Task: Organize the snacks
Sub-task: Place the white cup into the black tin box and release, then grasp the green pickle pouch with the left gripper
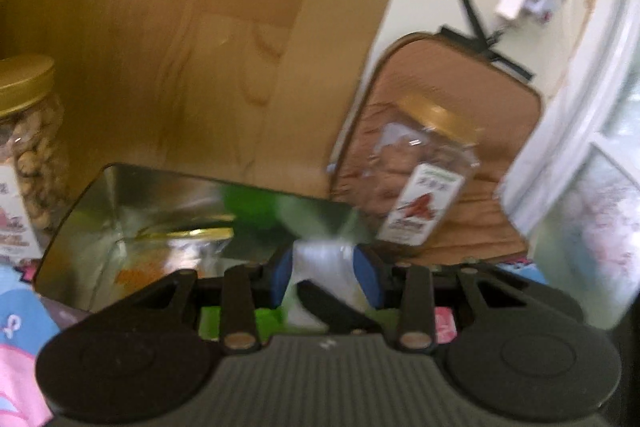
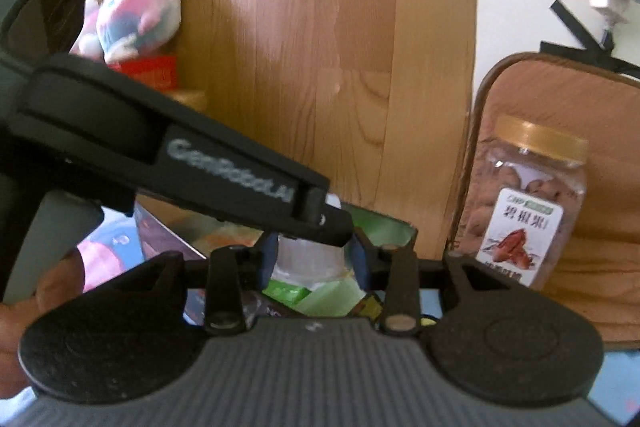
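My left gripper [image 1: 324, 273] is shut on a white translucent snack packet [image 1: 322, 253], its blue pads [image 1: 280, 277] pressing on both sides. My right gripper [image 2: 314, 259] is shut on the same white packet [image 2: 306, 257]. In the right wrist view the left gripper's black finger [image 2: 240, 175] crosses in from the left and ends at the packet's top. The packet hangs over an open shiny tin box [image 1: 100, 203] with more packets in it; a green packet [image 2: 296, 293] lies just below. The picture is blurred.
A gold-lidded nut jar [image 1: 28, 155] stands left of the tin. Another gold-lidded jar [image 2: 528, 203] stands on a brown padded tray [image 2: 600, 107] at the right. A wooden panel [image 2: 320, 47] rises behind, with a plush toy [image 2: 136, 11] at its left. A hand [image 2: 24, 311] holds the left gripper's handle.
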`<control>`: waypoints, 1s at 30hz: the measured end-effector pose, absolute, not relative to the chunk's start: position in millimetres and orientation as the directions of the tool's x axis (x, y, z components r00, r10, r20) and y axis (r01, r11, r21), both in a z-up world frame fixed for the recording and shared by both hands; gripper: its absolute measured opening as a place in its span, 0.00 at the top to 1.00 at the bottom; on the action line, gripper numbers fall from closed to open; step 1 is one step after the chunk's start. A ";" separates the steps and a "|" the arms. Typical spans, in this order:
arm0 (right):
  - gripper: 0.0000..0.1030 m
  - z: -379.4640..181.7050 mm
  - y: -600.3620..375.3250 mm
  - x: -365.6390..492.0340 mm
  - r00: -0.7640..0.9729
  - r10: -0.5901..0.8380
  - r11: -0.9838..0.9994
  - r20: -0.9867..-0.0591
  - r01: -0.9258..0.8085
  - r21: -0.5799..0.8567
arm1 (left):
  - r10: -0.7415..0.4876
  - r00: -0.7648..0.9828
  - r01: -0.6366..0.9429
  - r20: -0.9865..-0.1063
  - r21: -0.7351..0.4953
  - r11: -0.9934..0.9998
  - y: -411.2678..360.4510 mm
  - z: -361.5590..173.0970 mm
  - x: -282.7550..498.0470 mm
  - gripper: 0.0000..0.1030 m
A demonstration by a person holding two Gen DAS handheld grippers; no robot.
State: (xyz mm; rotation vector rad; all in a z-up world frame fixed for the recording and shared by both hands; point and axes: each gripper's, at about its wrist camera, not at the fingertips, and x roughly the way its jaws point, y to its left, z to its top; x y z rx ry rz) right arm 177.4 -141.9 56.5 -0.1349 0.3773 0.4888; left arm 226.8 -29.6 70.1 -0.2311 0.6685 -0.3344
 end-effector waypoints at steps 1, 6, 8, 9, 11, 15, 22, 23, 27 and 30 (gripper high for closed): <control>0.58 54.7 -140.9 176.5 0.823 0.420 0.881 -0.383 -0.471 -0.047 | -0.355 0.739 0.218 -0.573 -0.294 0.930 -30.0 68.1 226.5 0.62; 0.50 53.7 -152.0 160.9 0.831 0.418 0.891 -0.367 -0.453 -0.010 | -0.195 0.803 0.145 -0.562 -0.133 0.980 -31.3 70.6 208.7 0.50; 0.50 56.6 -158.7 144.7 0.839 0.417 0.897 -0.350 -0.442 0.007 | -0.148 0.827 0.128 -0.543 -0.075 0.989 -31.9 72.9 193.7 0.49; 0.50 57.7 -162.8 136.9 0.838 0.420 0.897 -0.349 -0.441 0.021 | -0.133 0.834 0.120 -0.536 -0.058 0.991 -31.4 74.1 187.0 0.49; 0.50 57.5 -173.5 122.9 0.835 0.430 0.898 -0.344 -0.435 0.068 | -0.101 0.844 0.101 -0.526 -0.030 0.994 -28.9 74.7 171.2 0.47; 0.50 48.1 -183.1 88.8 0.800 0.468 0.883 -0.376 -0.445 0.151 | -0.034 0.855 0.062 -0.518 0.036 0.997 -22.5 72.2 139.5 0.47; 0.50 31.6 -169.5 47.5 0.714 0.527 0.847 -0.460 -0.487 0.214 | 0.028 0.826 0.018 -0.563 0.076 0.997 2.0 53.0 90.7 0.47; 0.49 30.6 -167.0 40.6 0.706 0.534 0.842 -0.466 -0.497 0.210 | 0.034 0.821 0.010 -0.569 0.073 0.997 6.9 50.7 84.2 0.47; 0.41 28.7 -162.4 15.7 0.686 0.551 0.825 -0.474 -0.532 0.190 | 0.048 0.811 -0.007 -0.583 0.072 0.997 20.1 42.7 62.1 0.47; 0.36 26.1 -162.6 -3.3 0.667 0.564 0.808 -0.486 -0.568 0.158 | 0.059 0.806 -0.011 -0.590 0.086 0.996 24.1 36.4 48.8 0.47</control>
